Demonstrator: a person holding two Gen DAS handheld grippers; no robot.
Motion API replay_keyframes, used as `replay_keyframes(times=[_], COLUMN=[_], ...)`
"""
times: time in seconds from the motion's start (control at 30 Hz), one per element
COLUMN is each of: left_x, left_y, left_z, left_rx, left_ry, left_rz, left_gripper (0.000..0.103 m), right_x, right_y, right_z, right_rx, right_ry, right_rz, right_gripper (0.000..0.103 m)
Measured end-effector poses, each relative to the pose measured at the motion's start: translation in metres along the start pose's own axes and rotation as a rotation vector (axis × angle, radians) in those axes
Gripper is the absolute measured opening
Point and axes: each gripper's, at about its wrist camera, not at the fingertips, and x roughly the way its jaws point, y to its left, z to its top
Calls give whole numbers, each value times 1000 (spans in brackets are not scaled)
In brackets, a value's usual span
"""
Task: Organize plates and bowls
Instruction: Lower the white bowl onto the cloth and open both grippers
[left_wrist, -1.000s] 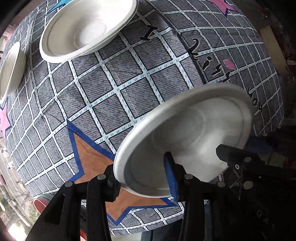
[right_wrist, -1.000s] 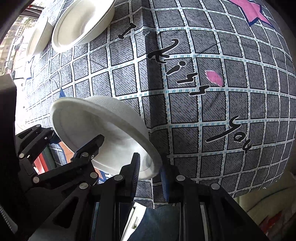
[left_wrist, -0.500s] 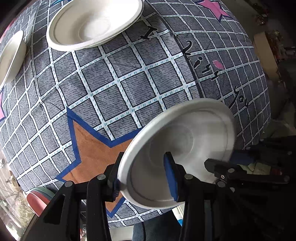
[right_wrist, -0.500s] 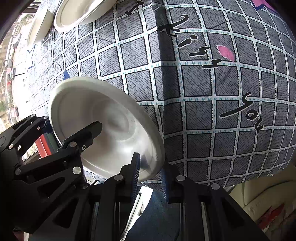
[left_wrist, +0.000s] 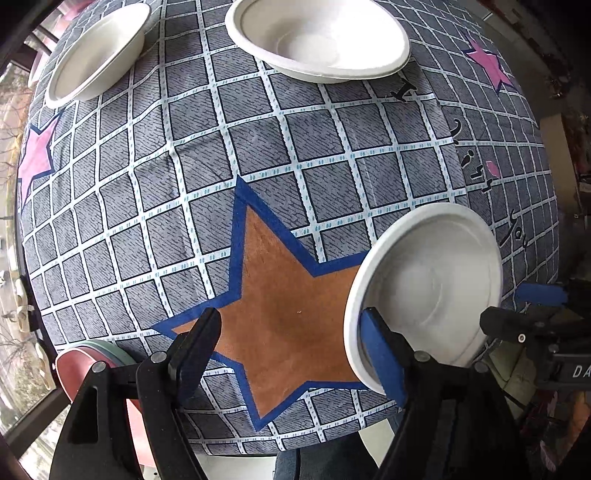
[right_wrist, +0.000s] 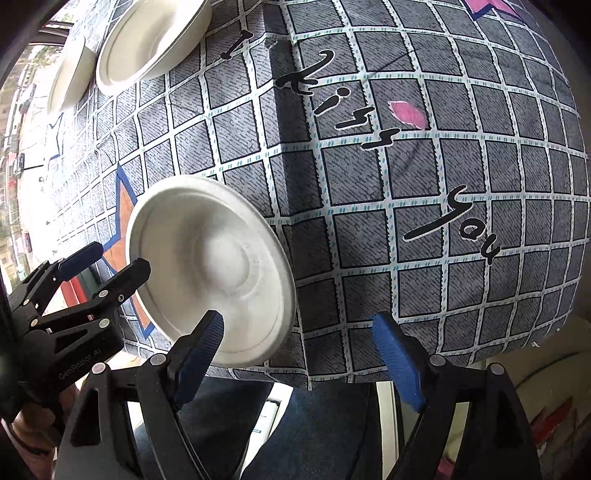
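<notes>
- The white paper bowl (left_wrist: 424, 288) is being seen tilted steeply on its edge at the lower right of the left wrist view, over the near edge of the table. In the right wrist view (right_wrist: 210, 266) it is sitting at lower left with its underside turned toward the camera.
- It is being judged very light and thin – stiff enough across the rim, but easily dented or creased if squeezed on the wall, and slippery enough to swing in a shallow pinch.
- The rolled rim is being taken as the best place for a hold, with one finger inside the lip and one outside, and only light pressure.
- The left gripper (left_wrist: 291, 350) is being held wide. The bowl's rim is lying just beside its right-hand finger, but nothing is being clamped.
- The right gripper (right_wrist: 297, 350) is likewise being held spread wide, with the bowl's lower rim just behind its left-hand finger.
- What is propping the bowl – the cloth or a finger – cannot be told.
- Two more white bowls are lying upright along the top of the left wrist frame: the nearer bowl (left_wrist: 317, 40) at upper centre and the far bowl (left_wrist: 96, 55) at upper left, well apart from the tilted one.
- Everything is being carried on the grey checked tablecloth (left_wrist: 147, 184), whose orange star (left_wrist: 280, 302) is lying between the left gripper's fingers.
</notes>
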Motion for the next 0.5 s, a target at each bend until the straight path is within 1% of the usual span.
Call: replay_keyframes(times=[0.1, 0.2, 0.27, 0.3, 0.4, 0.43, 0.47, 0.5], left_x=[-10, -29, -31, -36, -44, -46, -60, -61], left_y=[21, 41, 39, 36, 41, 44, 60, 60], left_z=[-6, -20, -22, -28, -35, -34, -41, -36], left_rx=[-26, -40, -40, -43, -51, -56, -58, -67], left_ry=[-16, -26, -24, -27, -38, -41, -39, -41], left_rz=[-6, -19, -24, -26, -24, -21, -20, -20], left_gripper=[81, 81, 81, 81, 81, 81, 81, 81], right_x=[-5, -12, -14, -13, -19, -18, -17, -23], right_y=[-5, -9, -9, -10, -14, -13, -12, -20], right_z=[4, 10, 12, 24, 23, 24, 25, 17], right_rx=[34, 57, 65, 68, 69, 69, 69, 68], right_ry=[-19, -29, -31, -30, -32, -32, -31, -31], right_rz=[7, 15, 15, 15, 11, 11, 10, 9], right_gripper=[84, 84, 84, 84, 84, 84, 84, 84])
